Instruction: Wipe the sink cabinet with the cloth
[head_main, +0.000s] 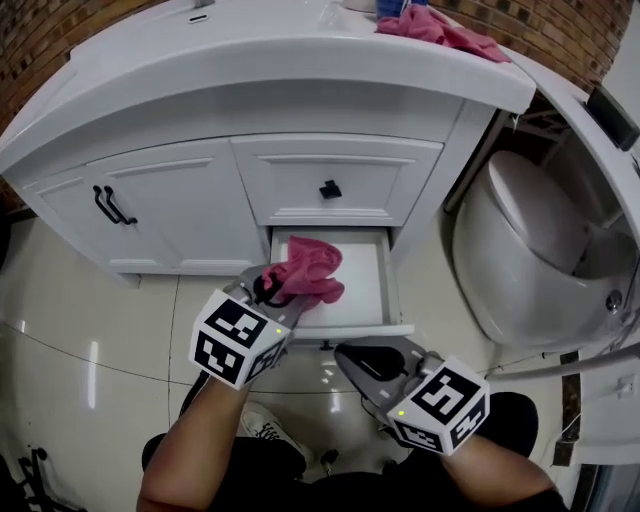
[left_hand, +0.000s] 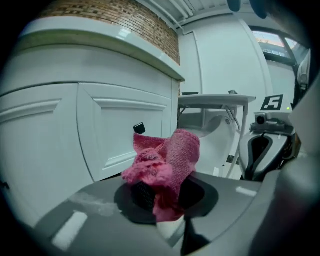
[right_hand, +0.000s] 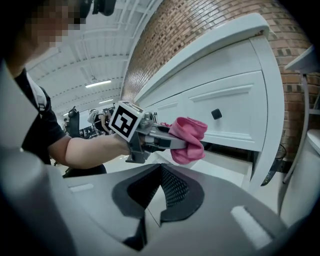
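Note:
The white sink cabinet (head_main: 300, 160) has its bottom drawer (head_main: 367, 285) pulled open. My left gripper (head_main: 272, 292) is shut on a crumpled pink cloth (head_main: 312, 272) and holds it over the drawer's left front part. In the left gripper view the cloth (left_hand: 167, 160) bunches up over the jaws and hides the fingertips. In the right gripper view the cloth (right_hand: 189, 137) hangs just in front of the upper drawer front. My right gripper (head_main: 352, 358) hovers low in front of the drawer's front edge, jaws together and empty, as its own view (right_hand: 161, 167) also shows.
A second pink cloth (head_main: 440, 28) lies on the countertop (head_main: 250, 50) at the back right. A white toilet (head_main: 530, 250) stands close on the right. The upper drawer has a black knob (head_main: 330, 189); the left door has black handles (head_main: 112, 207). Glossy tile floor (head_main: 90, 340) lies below.

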